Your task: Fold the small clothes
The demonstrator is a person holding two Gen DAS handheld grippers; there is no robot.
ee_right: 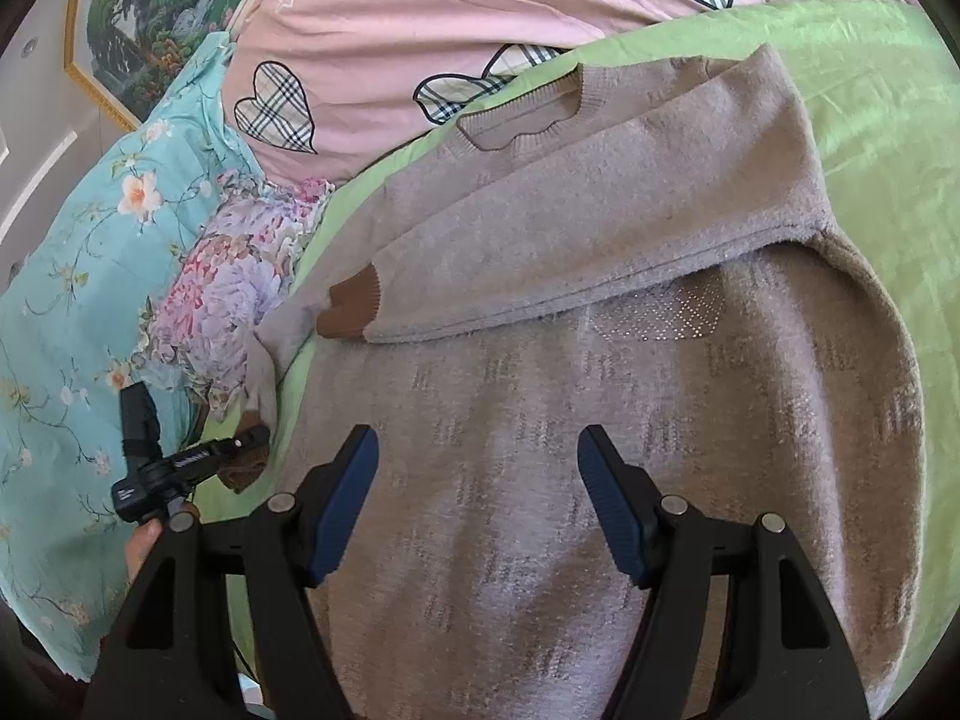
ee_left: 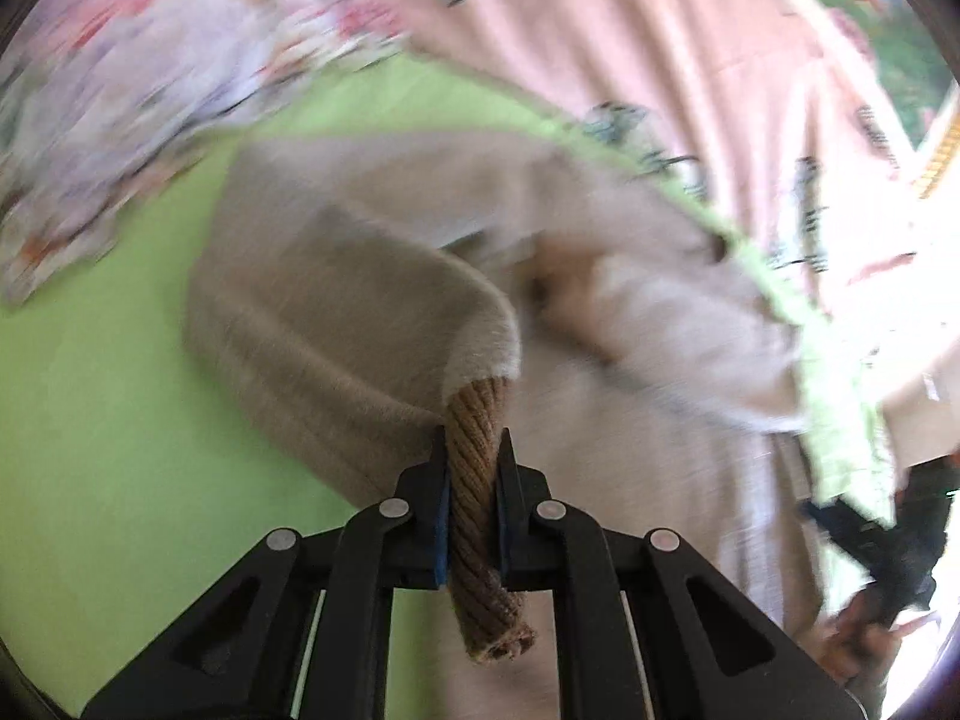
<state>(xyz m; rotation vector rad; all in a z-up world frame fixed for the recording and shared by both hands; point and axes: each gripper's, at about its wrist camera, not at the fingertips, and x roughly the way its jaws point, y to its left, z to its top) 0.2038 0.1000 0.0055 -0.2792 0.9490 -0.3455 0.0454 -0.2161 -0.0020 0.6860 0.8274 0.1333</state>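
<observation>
**Second sleeve mid-fold**

Green bedsheet (ee_right: pixel 888 138) carries your beige sweater (ee_right: pixel 540 480), neckline toward the pink quilt (ee_right: pixel 420 12), long axis running away from you. One sleeve (ee_right: pixel 600 252) lies crossed. Your left gripper (ee_left: pixel 474 462) pinches the brown cuff (ee_left: pixel 480 510); carry it across. Your right gripper (ee_right: pixel 477 450) hovers wide apart.

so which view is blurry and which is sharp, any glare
Left wrist view: motion-smeared across the sweater and floral bedding; only the left gripper and the brown cuff it pinches are crisp; the right edge is washed out. Right wrist view: sharp, sweater knit and open right gripper clear, sheen on the green sheet, fisheye bending at the edges.
</observation>
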